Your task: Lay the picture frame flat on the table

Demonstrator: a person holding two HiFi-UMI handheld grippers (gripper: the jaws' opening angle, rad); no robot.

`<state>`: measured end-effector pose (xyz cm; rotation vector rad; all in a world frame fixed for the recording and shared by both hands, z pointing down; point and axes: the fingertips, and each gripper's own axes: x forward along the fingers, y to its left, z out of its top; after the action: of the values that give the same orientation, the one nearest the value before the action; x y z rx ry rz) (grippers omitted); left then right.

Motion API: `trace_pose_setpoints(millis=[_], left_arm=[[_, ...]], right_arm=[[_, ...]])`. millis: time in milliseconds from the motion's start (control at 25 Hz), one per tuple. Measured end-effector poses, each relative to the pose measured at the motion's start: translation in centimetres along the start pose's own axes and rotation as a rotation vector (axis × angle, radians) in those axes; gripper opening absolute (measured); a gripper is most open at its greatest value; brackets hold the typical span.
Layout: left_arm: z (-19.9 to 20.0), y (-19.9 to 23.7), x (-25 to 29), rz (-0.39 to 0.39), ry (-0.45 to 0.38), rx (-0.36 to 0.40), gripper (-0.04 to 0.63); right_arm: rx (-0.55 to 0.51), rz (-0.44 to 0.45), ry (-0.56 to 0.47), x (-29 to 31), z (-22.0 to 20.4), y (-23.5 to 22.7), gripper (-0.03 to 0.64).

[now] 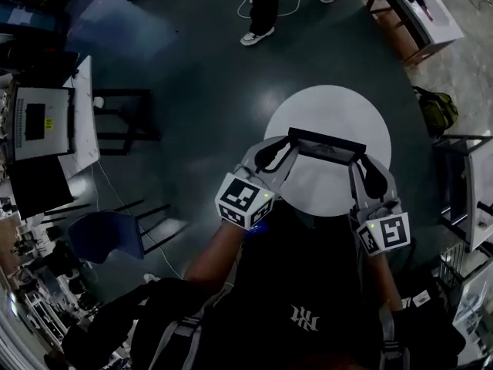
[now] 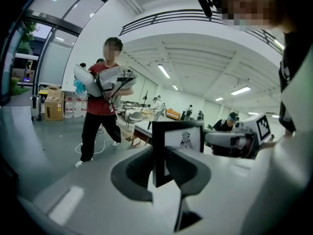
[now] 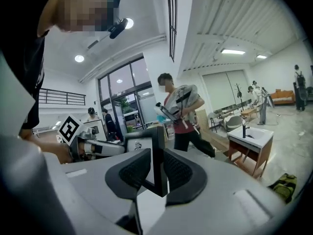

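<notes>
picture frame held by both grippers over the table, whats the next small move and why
Probably tilt the picture frame back and ease it down onto the round white table. It stands upright above the tabletop, with the jaws of the left gripper and right gripper clamped on its side edges, so it is not yet flat.

Open lab hall: desks [image 1: 86,137], monitor [image 1: 40,122].
</notes>
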<state>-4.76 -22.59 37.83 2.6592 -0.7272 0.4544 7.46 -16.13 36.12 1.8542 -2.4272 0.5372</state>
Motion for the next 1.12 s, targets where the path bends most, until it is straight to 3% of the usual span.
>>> trace_pose_setpoints(millis=[200,440,640,1120], left_arm=[[-6.1,-1.4,2.7,-0.001,0.091,-0.071,0.071],[-11.9,-1.2,6.2,-0.018,0.165,-0.091,0.071],[-16.3,-0.2,7.3,-0.022,0.236,-0.092,0.071],[-26.9,2.4,9.3,-0.025,0.401,-0.181,0.067]], right_arm=[[0.072,-0.013,0.085,-1.0,-6.2,-2.7,0.074],[0.134,-0.044,0.143,-0.4,-12.2,-5.7,0.074],[0.196,-0.054,0.204,0.2,-17.0,-6.0,0.074],[0.336,-0.064,0.332,2.7,-27.4,-7.0,0.074]])
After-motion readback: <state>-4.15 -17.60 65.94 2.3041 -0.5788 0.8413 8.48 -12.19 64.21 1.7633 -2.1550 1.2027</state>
